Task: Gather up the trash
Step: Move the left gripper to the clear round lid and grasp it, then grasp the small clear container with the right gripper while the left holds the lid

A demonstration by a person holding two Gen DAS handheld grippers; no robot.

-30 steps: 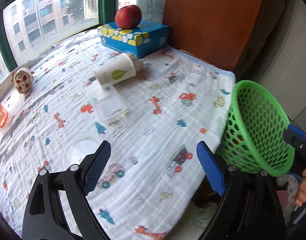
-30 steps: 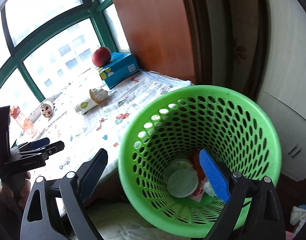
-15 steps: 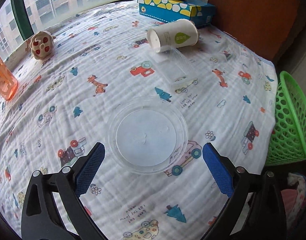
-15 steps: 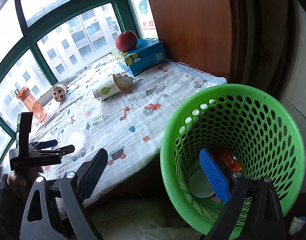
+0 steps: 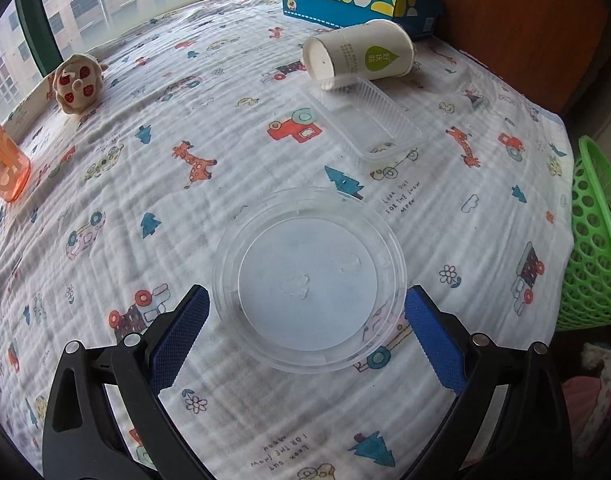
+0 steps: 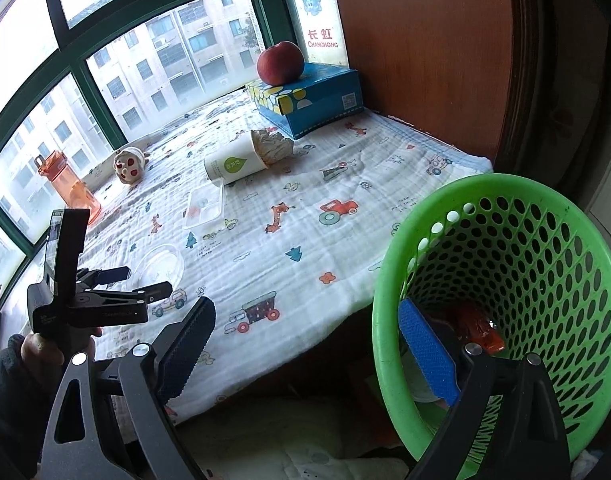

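A clear round plastic lid (image 5: 309,280) lies flat on the patterned cloth. My left gripper (image 5: 305,324) is open, its blue pads on either side of the lid's near edge; it also shows in the right wrist view (image 6: 145,278). Farther off lie a clear rectangular tray (image 5: 365,120) and a tipped paper cup (image 5: 361,56) with crumpled paper in its mouth (image 6: 271,144). My right gripper (image 6: 305,344) is open and empty, straddling the rim of the green basket (image 6: 525,240), which holds an orange wrapper (image 6: 477,328).
A blue tissue box (image 6: 309,100) with a red apple (image 6: 280,63) on it stands at the back by the wooden panel. A small plush toy (image 5: 77,84) and an orange bottle (image 6: 65,180) stand along the window side. The basket (image 5: 597,240) hangs past the table's right edge.
My left gripper has moved forward and down to the round lid, which now lies between its pads. My right gripper has drawn back from inside the basket toward its rim.
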